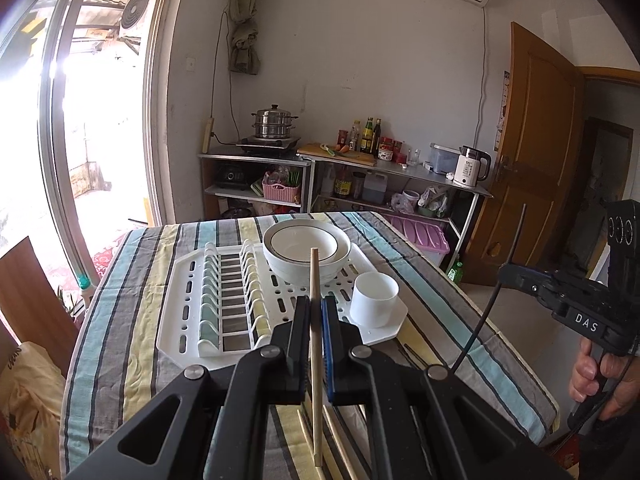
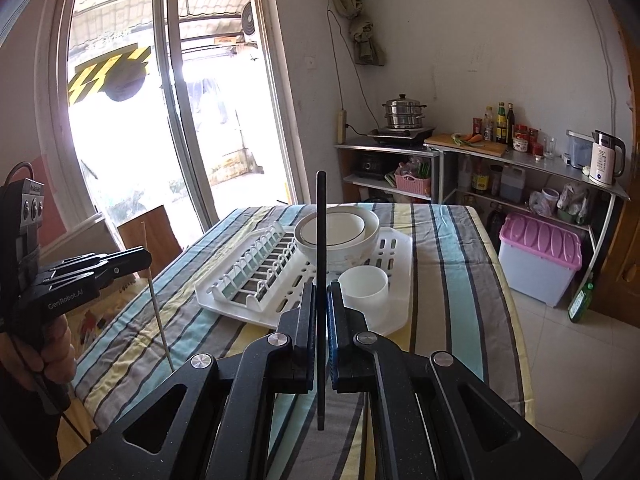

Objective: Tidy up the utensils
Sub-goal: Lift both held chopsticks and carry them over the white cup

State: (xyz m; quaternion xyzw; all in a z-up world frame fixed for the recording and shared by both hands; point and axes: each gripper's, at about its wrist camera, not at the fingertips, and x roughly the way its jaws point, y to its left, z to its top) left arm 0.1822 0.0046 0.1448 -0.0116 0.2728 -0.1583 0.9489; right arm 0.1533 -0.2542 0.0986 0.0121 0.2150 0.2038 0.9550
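Observation:
My left gripper (image 1: pixel 315 304) is shut on a light wooden chopstick (image 1: pixel 315 344) and holds it upright above the near table edge; it also shows in the right wrist view (image 2: pixel 148 258). My right gripper (image 2: pixel 321 290) is shut on a black chopstick (image 2: pixel 321 264), held upright; it also shows in the left wrist view (image 1: pixel 505 270). A white cylindrical cup (image 1: pixel 374 298) stands at the near right corner of the white dish rack (image 1: pixel 188 312). Stacked white bowls (image 1: pixel 306 246) sit at the rack's far side. Several wooden chopsticks (image 1: pixel 340 440) lie on the striped tablecloth below my left gripper.
The striped table (image 2: pixel 452 280) fills the middle. Behind it stand metal shelves with a steamer pot (image 1: pixel 274 122), bottles (image 1: pixel 370 136) and a kettle (image 1: pixel 470 166). A purple-lidded box (image 2: pixel 540 256) sits on the floor at right. A sliding glass door (image 2: pixel 168 100) is at left.

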